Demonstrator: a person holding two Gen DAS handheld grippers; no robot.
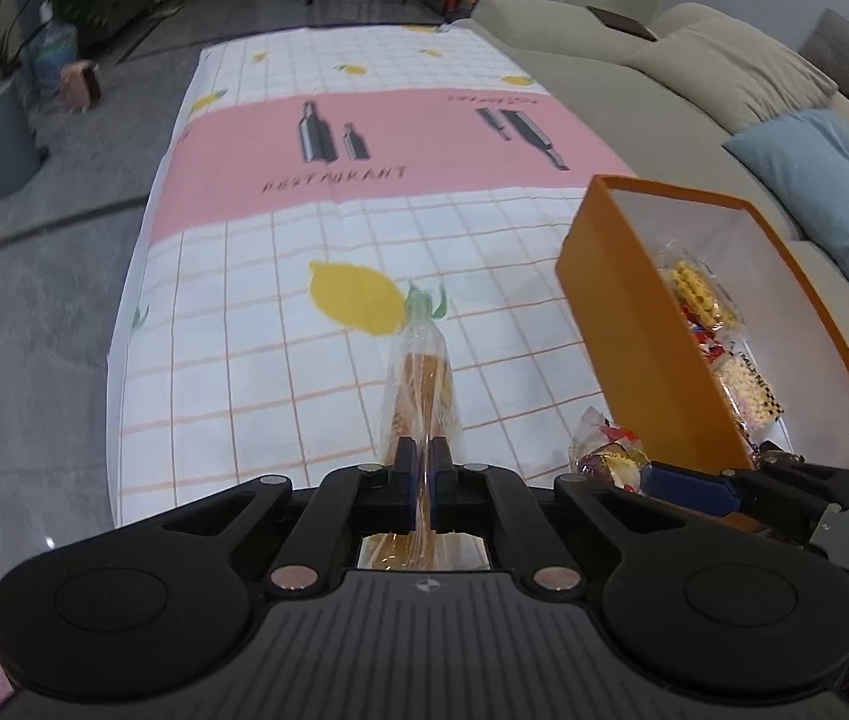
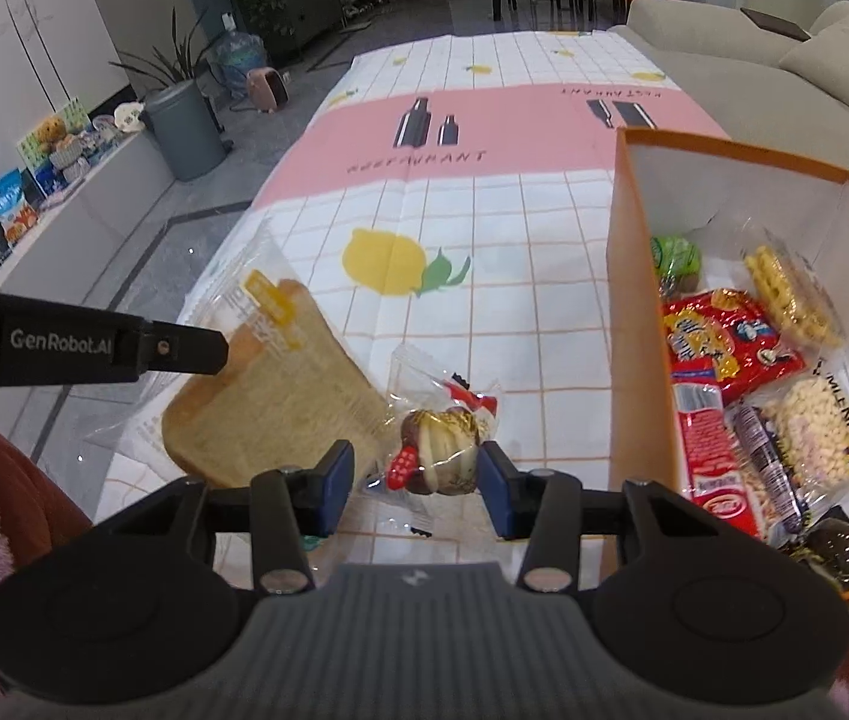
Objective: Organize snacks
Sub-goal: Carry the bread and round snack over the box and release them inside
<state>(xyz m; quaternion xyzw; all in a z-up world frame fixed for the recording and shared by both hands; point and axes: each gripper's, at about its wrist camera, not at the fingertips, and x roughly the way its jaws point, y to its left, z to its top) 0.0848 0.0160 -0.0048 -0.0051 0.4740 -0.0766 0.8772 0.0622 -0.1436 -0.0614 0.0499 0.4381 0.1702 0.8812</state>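
Note:
My left gripper (image 1: 422,483) is shut on a clear-wrapped slice of bread (image 1: 421,378), held edge-on above the tablecloth; the same bread (image 2: 268,402) shows flat in the right wrist view with the left gripper's finger (image 2: 184,351) on it. My right gripper (image 2: 415,483) is open, its blue pads on either side of a wrapped chocolate pastry (image 2: 439,447) that lies on the table (image 2: 484,312). That pastry also shows in the left wrist view (image 1: 607,456). An orange box (image 2: 628,324) at the right holds several snack packets (image 2: 724,348).
A beige sofa (image 1: 694,78) with a blue cushion (image 1: 826,192) runs along the table's right side. A grey bin (image 2: 184,126) and plants stand on the floor to the left. A low shelf (image 2: 34,180) at far left carries snack bags.

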